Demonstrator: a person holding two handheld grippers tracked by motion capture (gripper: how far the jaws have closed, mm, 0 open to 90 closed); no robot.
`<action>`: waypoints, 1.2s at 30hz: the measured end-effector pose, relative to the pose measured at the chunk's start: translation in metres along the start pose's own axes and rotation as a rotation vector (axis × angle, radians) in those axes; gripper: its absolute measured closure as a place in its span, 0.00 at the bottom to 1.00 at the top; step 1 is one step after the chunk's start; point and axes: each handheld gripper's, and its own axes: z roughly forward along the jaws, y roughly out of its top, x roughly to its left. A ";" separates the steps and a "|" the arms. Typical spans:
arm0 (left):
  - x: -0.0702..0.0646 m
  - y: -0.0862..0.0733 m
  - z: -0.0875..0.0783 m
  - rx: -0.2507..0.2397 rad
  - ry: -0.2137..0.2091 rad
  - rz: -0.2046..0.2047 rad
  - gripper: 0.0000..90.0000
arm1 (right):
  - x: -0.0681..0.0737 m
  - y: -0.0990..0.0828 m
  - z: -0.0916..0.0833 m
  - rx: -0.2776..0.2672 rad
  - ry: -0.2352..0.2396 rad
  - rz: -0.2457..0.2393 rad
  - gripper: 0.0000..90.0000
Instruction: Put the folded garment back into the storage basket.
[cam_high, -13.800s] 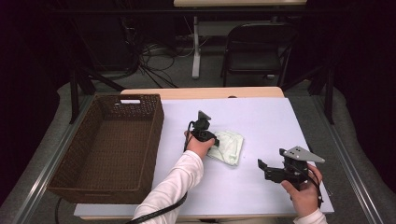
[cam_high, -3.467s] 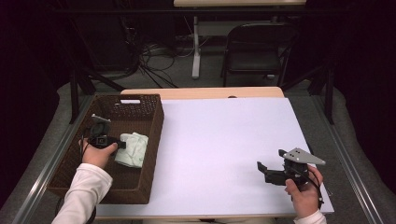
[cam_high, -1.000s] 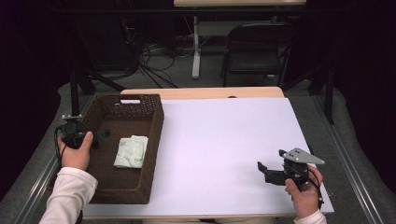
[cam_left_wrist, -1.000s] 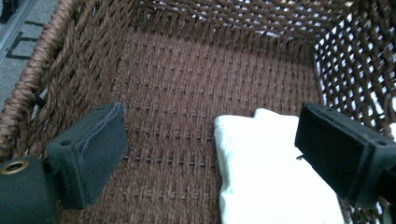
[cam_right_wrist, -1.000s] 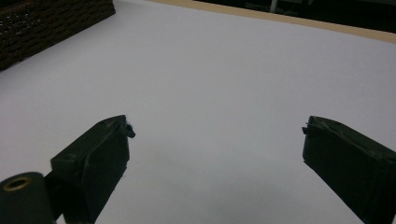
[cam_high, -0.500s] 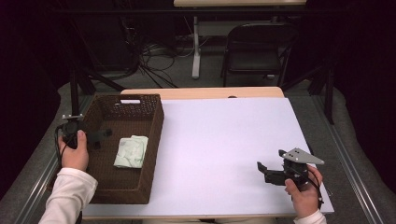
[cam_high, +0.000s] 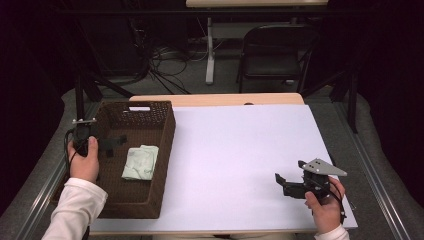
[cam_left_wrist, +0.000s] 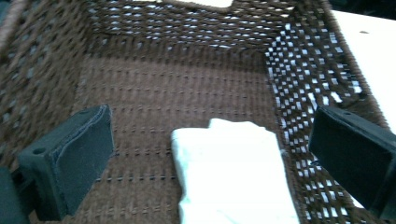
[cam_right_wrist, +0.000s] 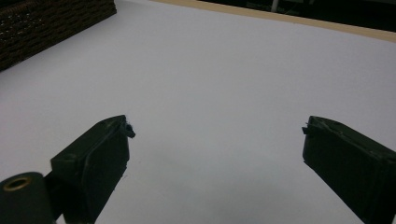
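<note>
The folded white cloth lies flat in the woven brown basket, both tongs gaping wide, empty.

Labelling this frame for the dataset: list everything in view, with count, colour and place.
basket: 1, dark brown wicker, left part of the table
folded cloth: 1, pale green-white, lying flat on the basket floor
table: 1, white top with a wooden far edge, centre
folding chair: 1, black, on the floor beyond the table
second table: 1, light wooden top, at the top edge behind the chair
cables: several, black, on the floor beyond the table
left gripper: 1, black, over the basket's left side, jaws open and apart from the cloth
right gripper: 1, black with grey plate, near right of the table, jaws open over bare tabletop
hands: 2, in white sleeves, at the bottom edge
</note>
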 end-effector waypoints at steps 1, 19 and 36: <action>-0.003 0.001 0.000 0.003 -0.006 0.008 0.01 | 0.000 0.000 0.000 0.000 0.001 0.002 0.08; -0.080 0.007 0.007 0.009 -0.157 0.168 0.01 | 0.000 0.000 -0.001 -0.002 0.003 0.005 0.07; -0.154 -0.004 0.014 0.031 -0.305 0.328 0.01 | -0.001 0.001 -0.002 -0.003 0.001 -0.002 0.07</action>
